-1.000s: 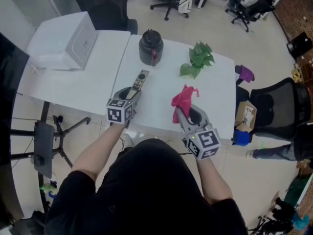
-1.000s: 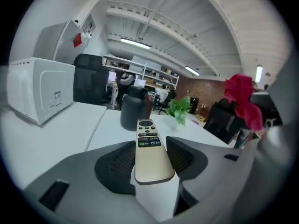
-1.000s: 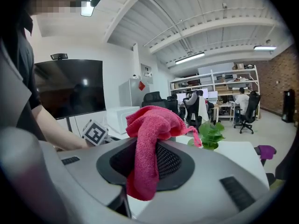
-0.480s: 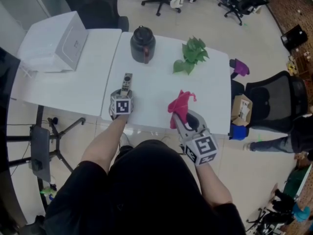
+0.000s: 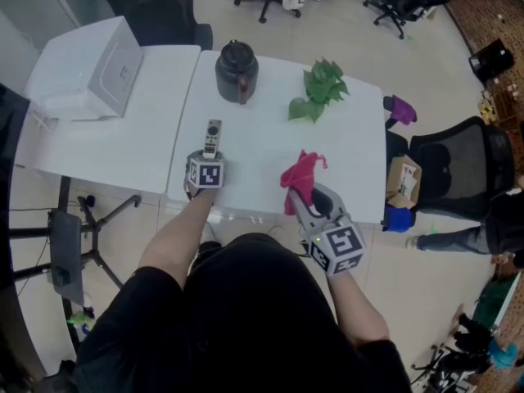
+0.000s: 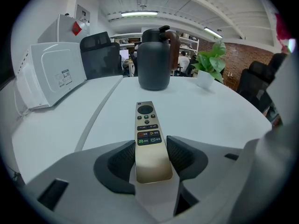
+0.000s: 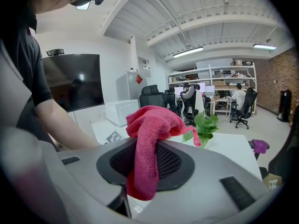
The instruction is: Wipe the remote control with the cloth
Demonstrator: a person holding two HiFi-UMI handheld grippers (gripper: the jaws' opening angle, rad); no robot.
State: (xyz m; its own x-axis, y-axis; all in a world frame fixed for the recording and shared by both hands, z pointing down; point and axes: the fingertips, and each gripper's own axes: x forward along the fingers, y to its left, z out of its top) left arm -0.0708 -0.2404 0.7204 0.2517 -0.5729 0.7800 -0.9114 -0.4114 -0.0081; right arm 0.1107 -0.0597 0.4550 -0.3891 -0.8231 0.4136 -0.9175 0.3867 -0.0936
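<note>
**Remote clamped on the left, cloth clamped on the right**

The left gripper (image 5: pixel 208 160) is resting low at the near edge of the white rectangular table (image 5: pixel 344 150), and its jaws are closing in on the near end of the slim gold-and-black remote control (image 5: pixel 212 137). The left gripper view is showing the dark ribbed pads (image 6: pixel 120 158) sitting against both long sides of the remote. The remote's button end is pointing away across the table towards the black jug with a brown handle (image 5: pixel 236 70).

The right gripper (image 5: pixel 304 195) is hovering to the right of the remote and well apart from it. Its jaws are pinching the crumpled pink-red terry cloth (image 5: pixel 301 173), which is bunching above the pads and hanging down between them in the right gripper view.

A leafy green plant (image 5: pixel 318 91) is standing at the far side of the table. A white box-shaped appliance (image 5: pixel 90 68) is sitting on the neighbouring table to the left.
</note>
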